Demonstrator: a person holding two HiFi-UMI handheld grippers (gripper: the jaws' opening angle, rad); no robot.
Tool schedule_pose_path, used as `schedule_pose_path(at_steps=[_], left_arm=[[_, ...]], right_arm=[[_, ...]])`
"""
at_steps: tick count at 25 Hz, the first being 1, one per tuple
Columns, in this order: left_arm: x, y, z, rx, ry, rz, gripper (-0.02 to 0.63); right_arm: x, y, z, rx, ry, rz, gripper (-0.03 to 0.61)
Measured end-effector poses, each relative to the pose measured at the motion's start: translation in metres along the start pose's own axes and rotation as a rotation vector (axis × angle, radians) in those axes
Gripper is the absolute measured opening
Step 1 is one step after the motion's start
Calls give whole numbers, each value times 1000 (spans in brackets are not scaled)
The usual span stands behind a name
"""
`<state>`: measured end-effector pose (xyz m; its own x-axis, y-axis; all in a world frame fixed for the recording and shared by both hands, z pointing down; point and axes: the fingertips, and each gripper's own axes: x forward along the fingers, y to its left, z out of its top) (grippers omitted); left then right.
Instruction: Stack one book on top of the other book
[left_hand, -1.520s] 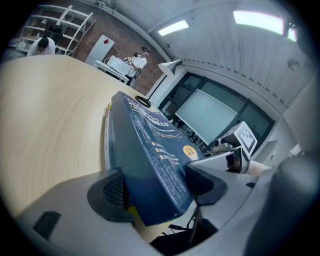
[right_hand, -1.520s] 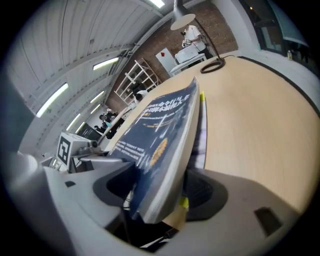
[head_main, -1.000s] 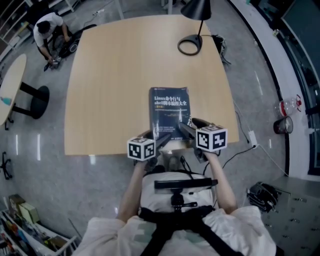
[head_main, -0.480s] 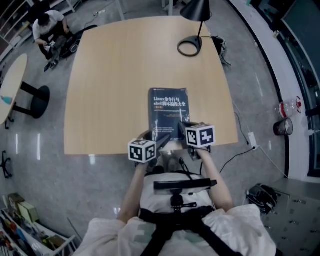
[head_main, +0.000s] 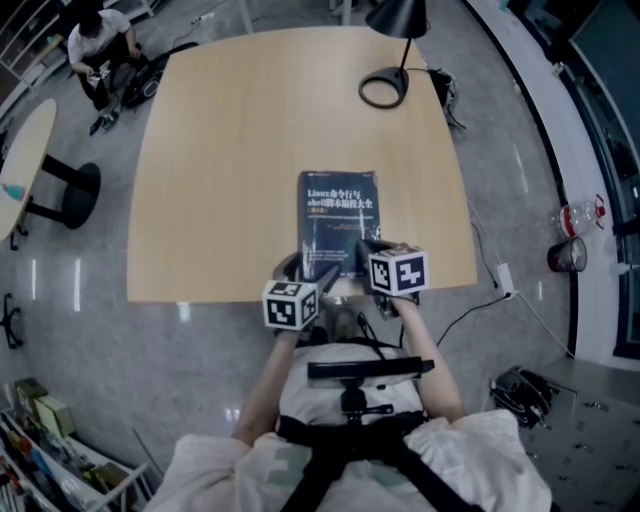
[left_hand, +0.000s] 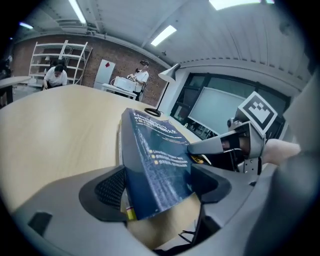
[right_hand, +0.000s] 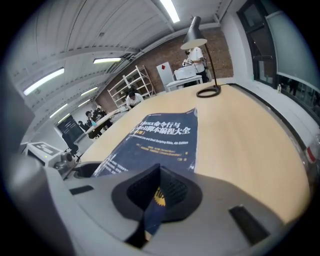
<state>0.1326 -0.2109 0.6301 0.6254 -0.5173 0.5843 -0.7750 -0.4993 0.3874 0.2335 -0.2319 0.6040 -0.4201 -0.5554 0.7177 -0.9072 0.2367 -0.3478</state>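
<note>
Book (head_main: 339, 215): dark blue, at table's (head_main: 220, 150) near edge
Right hand-held gripper (right_hand: 157, 187): pinching book's cover
Left hand-held gripper (left_hand: 160, 187): jaws just opened wide around book corner

Blue book (head_main: 339, 222) on wooden table (head_main: 230, 150), lamp (head_main: 397, 15) beyond
</note>
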Motion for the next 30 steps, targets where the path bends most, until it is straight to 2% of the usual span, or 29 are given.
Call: schedule_pose_path(at_steps=[3, 4, 7, 10, 13, 16, 20, 23, 26, 30], left_arm=[[-9, 9, 21, 142, -60, 119, 394], [-11, 12, 30, 160, -81, 136, 394], [-17, 16, 53, 141, -143, 128, 394], [-27, 11, 81, 184, -227, 120, 394], [-42, -7, 119, 223, -343, 80, 394], [-56, -18, 153, 214, -426, 36, 393], [-64, -19, 187, 225, -486, 30, 387], [-73, -14, 216, 204, -555, 41, 314], [-84, -22, 244, 234, -622, 51, 263], [-95, -37, 264, 249, -667, 25, 207]], right_arm=[[1, 1, 1, -31, -5, -14, 3], [1, 1, 1, -38, -5, -18, 3], [1, 1, 1, -31, -6, -13, 3], [3, 0, 0, -18, -3, -1, 3], [3, -1, -1, -15, 1, -7, 3], [2, 2, 5, -6, -16, -6, 3], [-27, 24, 55, 44, -221, 107, 3], [-56, 46, 107, 72, -370, 208, 3], [-95, 64, 155, 62, -512, 280, 3], [-147, 86, 194, 53, -681, 366, 2]])
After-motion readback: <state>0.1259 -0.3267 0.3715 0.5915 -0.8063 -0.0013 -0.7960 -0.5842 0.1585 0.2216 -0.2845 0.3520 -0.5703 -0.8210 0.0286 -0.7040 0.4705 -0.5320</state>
